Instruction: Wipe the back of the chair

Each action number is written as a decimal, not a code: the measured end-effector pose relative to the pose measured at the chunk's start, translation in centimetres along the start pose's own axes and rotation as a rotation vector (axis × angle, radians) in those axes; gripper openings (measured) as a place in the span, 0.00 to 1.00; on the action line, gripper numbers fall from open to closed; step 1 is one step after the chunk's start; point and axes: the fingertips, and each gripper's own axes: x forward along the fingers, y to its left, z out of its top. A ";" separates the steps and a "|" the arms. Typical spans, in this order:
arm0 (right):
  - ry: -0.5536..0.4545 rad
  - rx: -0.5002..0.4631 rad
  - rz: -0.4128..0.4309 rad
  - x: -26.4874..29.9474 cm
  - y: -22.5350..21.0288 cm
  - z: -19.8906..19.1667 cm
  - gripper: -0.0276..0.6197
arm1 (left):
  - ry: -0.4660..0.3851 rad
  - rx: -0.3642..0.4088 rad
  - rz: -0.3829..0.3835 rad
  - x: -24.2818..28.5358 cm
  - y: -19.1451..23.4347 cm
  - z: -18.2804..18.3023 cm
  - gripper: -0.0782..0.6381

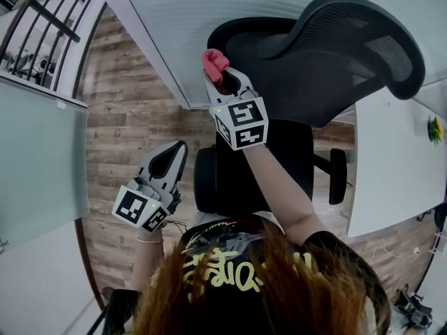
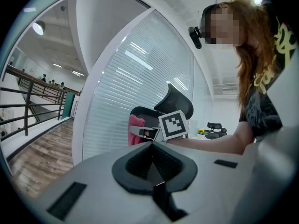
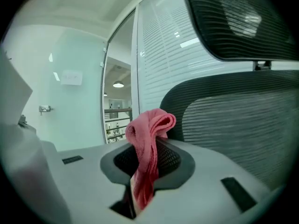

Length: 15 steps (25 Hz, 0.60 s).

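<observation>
1. In the head view, the chair [image 1: 328, 54] hides its base under its seat [image 1: 283, 152] and the person's head [image 1: 265, 292].
2. In the right gripper view, the headrest [image 3: 233, 22] is cut off by the top edge.
3. The lower end of the pink cloth [image 3: 148, 139] is buried between the jaws of the right hand-held gripper [image 3: 145, 164].
4. A yellow thing [image 1: 435, 128] on the tabletop [image 1: 391, 166] is too small to tell.

- Your head view is bright and evenly lit. The white desk top [image 1: 391, 166] on the right is almost blown out.
- Straight lines bow hard towards the edges in all three views, and both gripper views fade to a dark rim in the corners.
- In your left gripper view, a ceiling lamp [image 2: 39, 27] glares at upper left, and pale streaks reflect off the glass wall [image 2: 135, 55].
- In your right gripper view, the pink cloth [image 3: 149, 139] is soft and out of focus up close. The mesh chair back [image 3: 243, 120] behind it is crisper.
</observation>
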 end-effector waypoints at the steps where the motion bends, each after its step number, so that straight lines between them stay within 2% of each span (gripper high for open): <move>1: 0.009 -0.005 0.012 0.1 0.4 -0.2 0.15 | 0.000 -0.001 0.003 -0.1 0.0 0.0 0.10; 8: -0.011 -0.021 0.066 -2.2 1.4 -0.7 0.15 | 0.002 0.001 0.000 0.0 -0.5 0.1 0.10; 11: -0.038 -0.011 0.041 -4.6 -0.1 -0.4 0.15 | 0.010 0.006 -0.024 0.8 -1.6 0.0 0.10; 15: -0.060 -0.012 -0.033 -8.2 -3.7 -0.5 0.15 | 0.019 0.012 -0.054 2.4 -3.3 -0.2 0.10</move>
